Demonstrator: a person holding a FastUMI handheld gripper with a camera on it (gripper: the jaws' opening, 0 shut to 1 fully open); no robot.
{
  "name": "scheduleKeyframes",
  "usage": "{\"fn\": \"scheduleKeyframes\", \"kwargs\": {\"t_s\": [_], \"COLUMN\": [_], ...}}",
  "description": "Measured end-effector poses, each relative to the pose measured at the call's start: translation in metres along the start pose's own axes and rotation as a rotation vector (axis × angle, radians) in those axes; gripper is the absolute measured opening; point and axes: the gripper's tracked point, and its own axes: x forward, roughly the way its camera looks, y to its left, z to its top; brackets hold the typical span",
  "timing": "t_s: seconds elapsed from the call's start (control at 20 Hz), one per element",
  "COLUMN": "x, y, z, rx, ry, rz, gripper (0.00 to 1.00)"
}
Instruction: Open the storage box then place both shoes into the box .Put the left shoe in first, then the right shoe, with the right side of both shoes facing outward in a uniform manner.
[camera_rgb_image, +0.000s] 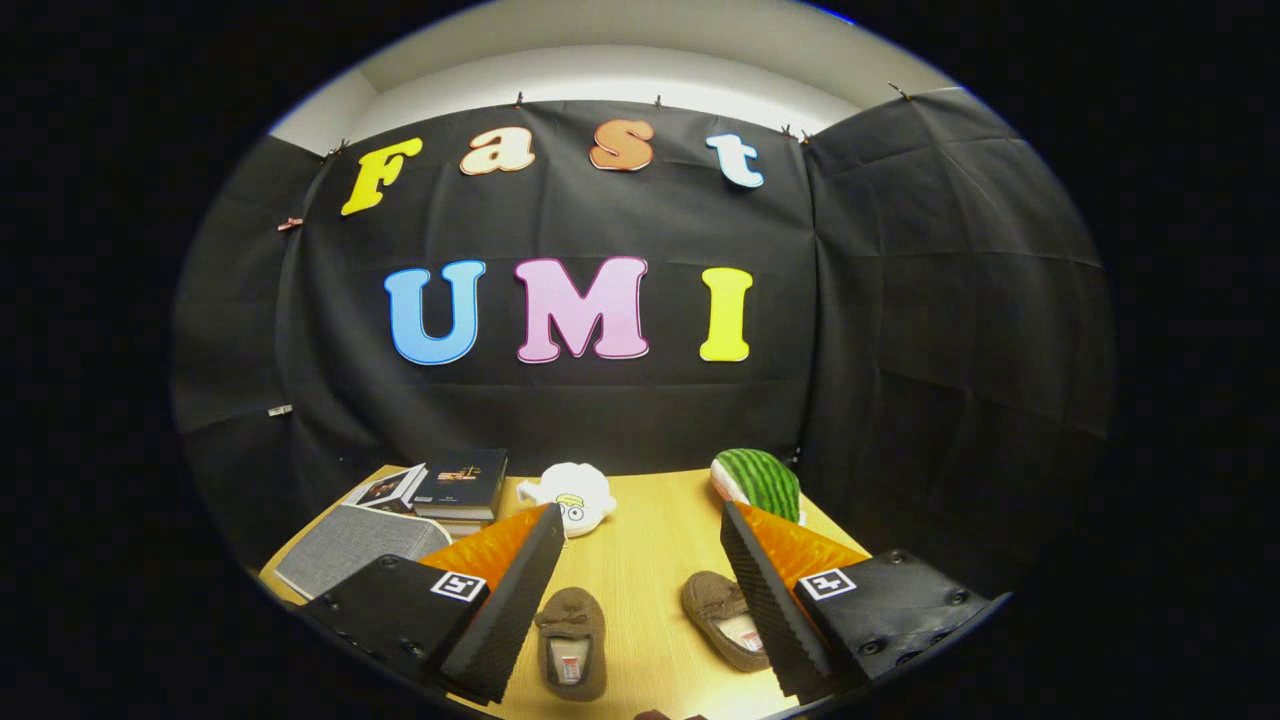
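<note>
- Storage box (350, 545), grey and shut, lies flat on the table (650, 560) beyond the near finger, off to its outer side.
- Two brown shoes (572, 640) (722, 615) sit between the fingers, toes pointing away.
- Gripper (640, 590) hovers with fingers wide apart, holding nothing; my guess is it must swing toward the box first.

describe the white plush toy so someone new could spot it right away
Start at the wooden table below the black cloth wall. At its far edge, beyond the open tongs, sits the white plush toy, between the stack of books and the green striped watermelon plush. It alone is white, with a cartoon eye.
</note>
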Motion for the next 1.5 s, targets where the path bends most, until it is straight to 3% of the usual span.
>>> {"fn": "scheduleKeyframes", "kwargs": {"t_s": [0.2, 0.45, 0.65, 0.85, 1.05, 1.35, 1.5], "x": [0.020, 0.028, 0.033, 0.013, -0.005, -0.008, -0.013], "y": [0.013, 0.044, 0.090, 0.144, 0.182, 0.213, 0.230], "z": [-0.021, -0.056, -0.082, -0.105, -0.129, -0.184, -0.196], "rx": [0.071, 0.176, 0.228, 0.323, 0.403, 0.469, 0.581], "ry": [0.117, 0.275, 0.402, 0.553, 0.704, 0.886, 0.977], "rz": [0.064, 0.215, 0.367, 0.574, 0.710, 0.800, 0.844], "gripper": [0.97, 0.98, 0.98, 0.98, 0.98, 0.98, 0.98]}}
